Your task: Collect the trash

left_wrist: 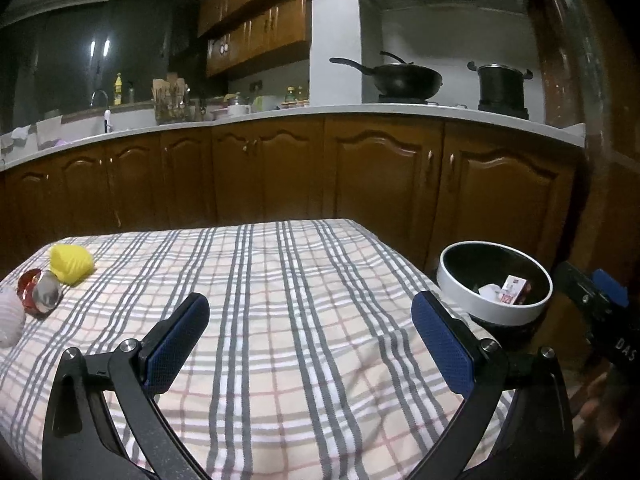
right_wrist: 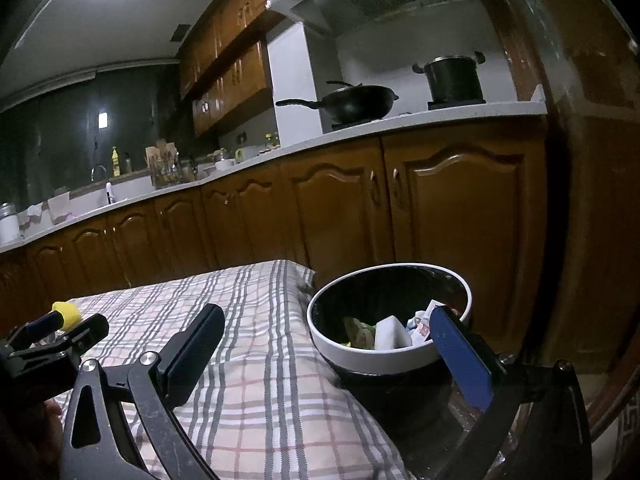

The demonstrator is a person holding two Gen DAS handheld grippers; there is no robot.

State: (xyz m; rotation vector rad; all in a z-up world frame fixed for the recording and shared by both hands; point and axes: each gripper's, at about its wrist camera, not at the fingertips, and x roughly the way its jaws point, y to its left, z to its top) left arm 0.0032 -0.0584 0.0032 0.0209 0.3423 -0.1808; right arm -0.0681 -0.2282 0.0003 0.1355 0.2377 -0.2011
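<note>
A white-rimmed trash bin (left_wrist: 452, 280) with a dark liner stands off the table's right edge; it holds a small red-and-white carton (left_wrist: 514, 290) and crumpled paper. In the right wrist view the bin (right_wrist: 360, 354) also holds a white block and greenish scraps. On the checked tablecloth (left_wrist: 280, 300), at the far left, lie a yellow ribbed item (left_wrist: 72, 262), a red-and-silver wrapper (left_wrist: 40, 292) and a pale ribbed item (left_wrist: 10, 320). My left gripper (left_wrist: 312, 344) is open and empty over the cloth. My right gripper (right_wrist: 328, 344) is open and empty, at the bin's near rim.
Brown kitchen cabinets (left_wrist: 280, 176) under a white counter run behind the table. A black wok (left_wrist: 404, 80) and a pot (left_wrist: 502, 84) sit on the stove. A sink and bottles are at the far left. The left gripper shows at the left edge of the right wrist view (right_wrist: 60, 336).
</note>
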